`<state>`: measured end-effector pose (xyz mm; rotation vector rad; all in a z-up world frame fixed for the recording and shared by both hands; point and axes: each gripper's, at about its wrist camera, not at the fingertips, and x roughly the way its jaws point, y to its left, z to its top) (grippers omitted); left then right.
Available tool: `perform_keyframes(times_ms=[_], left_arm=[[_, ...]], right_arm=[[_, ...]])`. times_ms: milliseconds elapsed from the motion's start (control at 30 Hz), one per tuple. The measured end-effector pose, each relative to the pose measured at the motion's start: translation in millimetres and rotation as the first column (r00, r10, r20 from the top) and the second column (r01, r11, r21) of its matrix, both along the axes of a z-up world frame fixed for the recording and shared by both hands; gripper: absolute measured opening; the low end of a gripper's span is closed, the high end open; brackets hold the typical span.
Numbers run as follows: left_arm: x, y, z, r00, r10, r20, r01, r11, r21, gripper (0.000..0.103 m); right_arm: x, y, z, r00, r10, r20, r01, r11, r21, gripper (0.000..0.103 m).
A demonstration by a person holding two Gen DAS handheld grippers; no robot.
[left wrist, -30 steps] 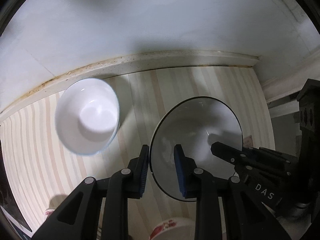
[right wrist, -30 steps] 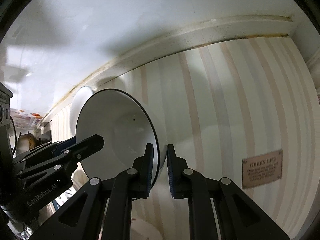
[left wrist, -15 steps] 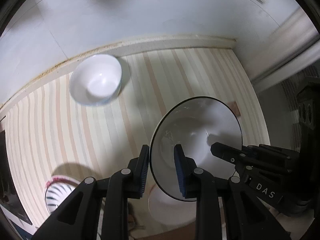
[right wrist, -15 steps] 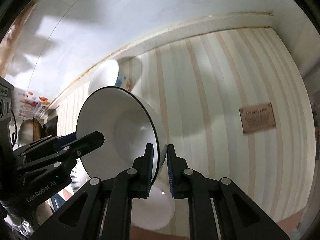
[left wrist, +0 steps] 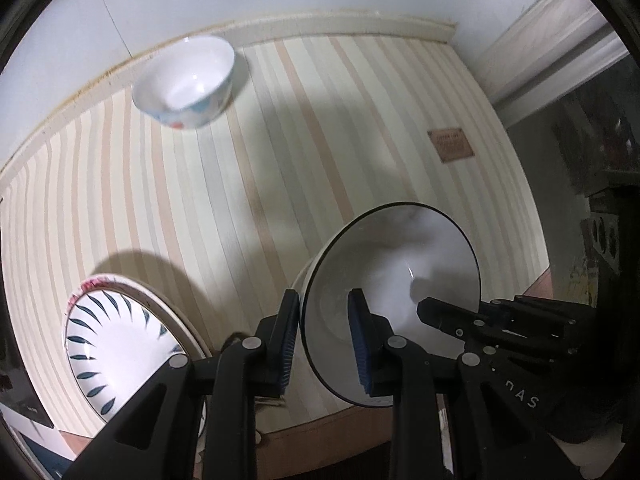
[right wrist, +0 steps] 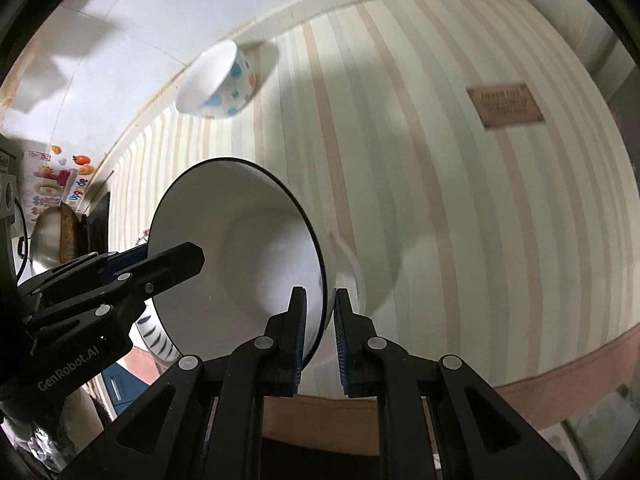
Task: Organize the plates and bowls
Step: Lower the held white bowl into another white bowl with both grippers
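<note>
**Both grippers holding 1 black-rimmed bowl over the striped table**

Gripping the same white bowl with a thin black rim, the 2 grippers are carrying it tilted above the striped tablecloth. The left gripper is clamping the bowl's wall at the rim, 1 blue pad inside and 1 outside. The right gripper is pinching the opposite rim the same way, its jaws nearly together on the thin wall. A small white bowl with blue and red spots is sitting near the far edge of the table, by the wall, well apart from the carried one. A plate with dark blue leaf strokes is lying at the near left. A brown label is showing on the cloth.
</note>
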<state>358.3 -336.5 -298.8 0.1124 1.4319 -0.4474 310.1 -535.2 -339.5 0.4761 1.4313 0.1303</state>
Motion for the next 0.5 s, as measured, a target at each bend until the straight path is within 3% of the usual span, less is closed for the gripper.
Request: perform_keyframes(times_ms=[500], left_arm=[[-4.0,-5.2,-23.8,0.999,-0.023,-0.029,0.026,0.997,0.075,0.023]], right_arm=[[-4.3,14.6,-31.5,0.998,0.017,-0.065,-0.017,1.0,-0.002,0.016]])
